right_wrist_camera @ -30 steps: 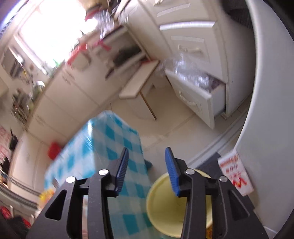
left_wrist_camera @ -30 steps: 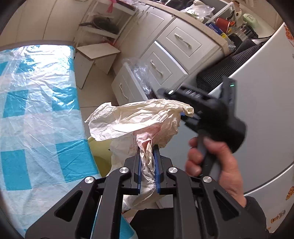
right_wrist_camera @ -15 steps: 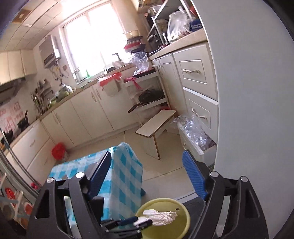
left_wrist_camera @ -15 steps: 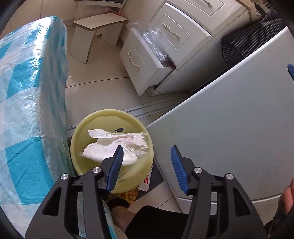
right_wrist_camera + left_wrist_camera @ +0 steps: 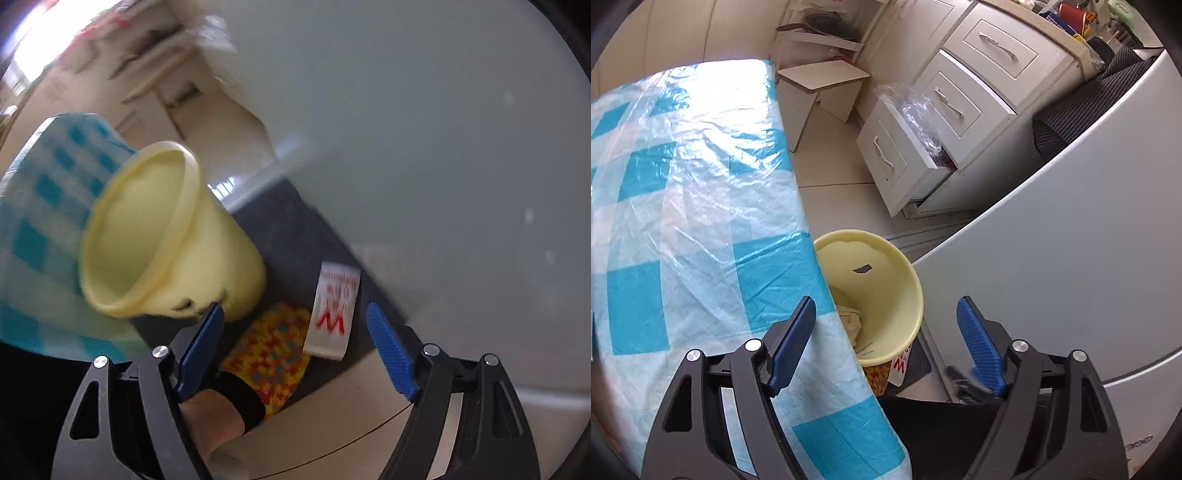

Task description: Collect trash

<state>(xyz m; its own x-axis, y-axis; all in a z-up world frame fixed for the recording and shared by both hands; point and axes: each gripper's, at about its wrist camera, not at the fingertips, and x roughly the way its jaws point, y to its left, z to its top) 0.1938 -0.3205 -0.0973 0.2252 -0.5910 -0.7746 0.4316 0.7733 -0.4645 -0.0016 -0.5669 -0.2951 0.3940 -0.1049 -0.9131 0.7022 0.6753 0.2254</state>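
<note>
Both hand-held grippers are spread and hold nothing. The yellow bin point(image 5: 882, 280) with crumpled trash point(image 5: 851, 321) stands on the floor just beyond the left hand-held gripper point(image 5: 886, 339), beside the checked worktop point(image 5: 687, 192). The right hand-held gripper point(image 5: 295, 347) points low at the bin's base.

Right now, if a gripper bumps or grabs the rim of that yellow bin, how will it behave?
The yellow bin looks like thin plastic holding only some crumpled trash, so it is probably light and slides easily. It narrows toward the base, so a high push may tip it. The rim would likely flex if pinched.
</note>
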